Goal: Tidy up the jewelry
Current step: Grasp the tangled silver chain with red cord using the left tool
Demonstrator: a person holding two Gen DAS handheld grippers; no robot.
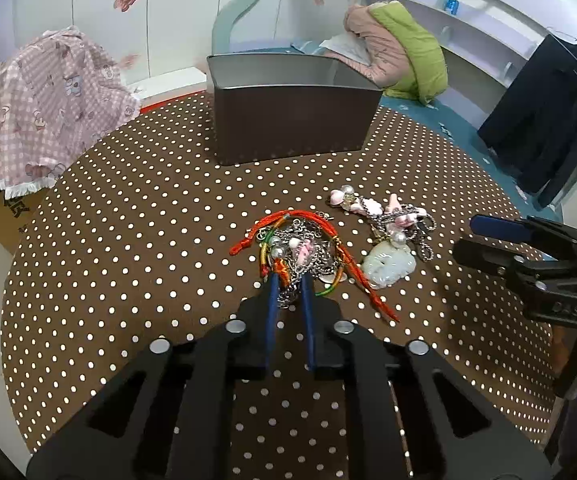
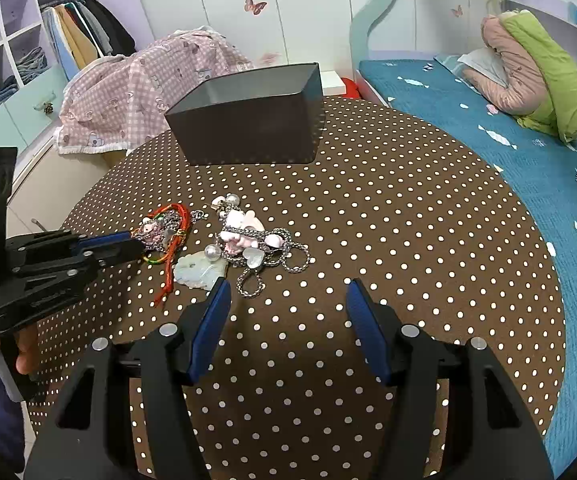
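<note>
Red cord and chain tangle [image 1: 300,248] lies mid-desk [image 1: 128,240], left gripper [image 1: 288,280] nipped on its near edge, right gripper [image 2: 286,292] spread idle; lift slowly so loops clear the jade pendant [image 1: 388,266] before reaching the far grey box [image 1: 292,120].

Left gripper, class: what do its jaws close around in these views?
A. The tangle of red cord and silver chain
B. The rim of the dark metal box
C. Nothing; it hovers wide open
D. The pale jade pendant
A. The left gripper has its jaws nearly together on the tangle of red cord and silver chain, while the jade pendant lies apart beside it and the metal box stands farther back.
</note>
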